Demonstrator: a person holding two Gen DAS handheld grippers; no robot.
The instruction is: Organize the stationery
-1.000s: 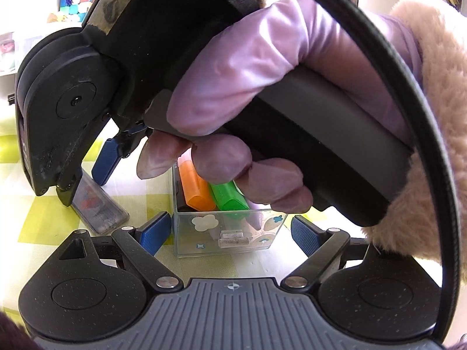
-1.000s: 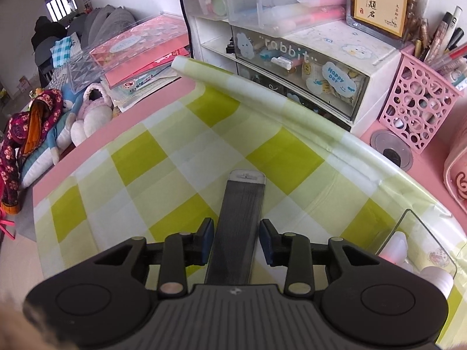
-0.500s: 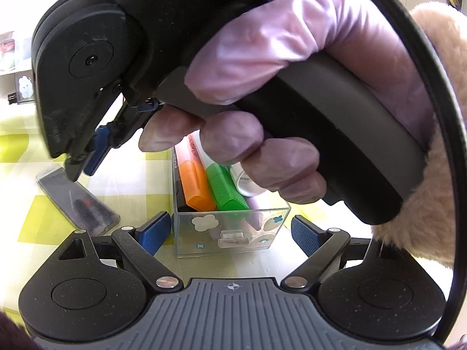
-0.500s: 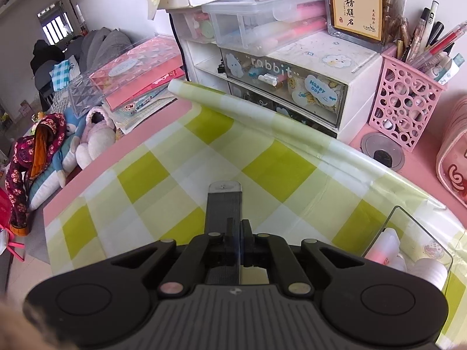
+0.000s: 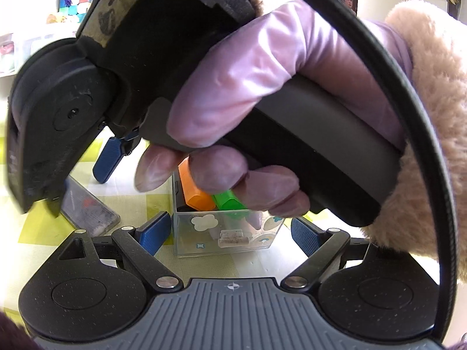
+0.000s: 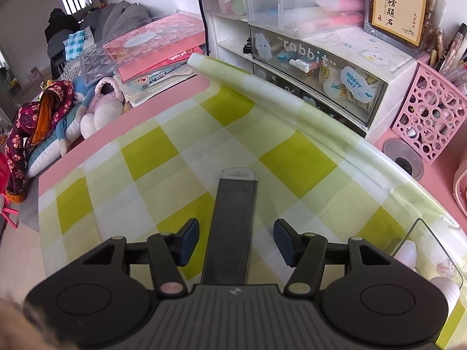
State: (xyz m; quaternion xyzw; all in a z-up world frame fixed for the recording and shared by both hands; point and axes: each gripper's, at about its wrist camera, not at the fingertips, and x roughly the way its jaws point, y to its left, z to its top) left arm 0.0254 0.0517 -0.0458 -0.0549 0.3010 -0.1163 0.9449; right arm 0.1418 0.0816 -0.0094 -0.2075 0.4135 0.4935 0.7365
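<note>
A clear box (image 5: 204, 233) holding an orange highlighter (image 5: 195, 192) and a green highlighter (image 5: 230, 199) stands on the checked cloth. My left gripper (image 5: 230, 233) is open around its near end, with a small gap at the right pad. A flat dark case (image 6: 233, 218) lies on the cloth. My right gripper (image 6: 236, 233) straddles it, jaws opening, pads clear of its sides. In the left wrist view the right gripper (image 5: 81, 183), held by a hand in a purple glove (image 5: 262, 87), hangs over the case (image 5: 87, 210) and hides most of the box's contents.
A white drawer unit (image 6: 335, 67) lines the back, with a pink pen basket (image 6: 429, 116) and a framed sign (image 6: 397, 11) to the right. The cloth's rolled edge (image 6: 277, 99) lies before them. Pink folders (image 6: 151, 46) and plush toys (image 6: 96, 108) sit at the left. The clear box's rim (image 6: 420, 224) is at the lower right.
The right gripper's pads stood close beside the case, then shut fully above it, and now stand wide apart on either side. The case stays on the cloth. The left gripper has not moved.
</note>
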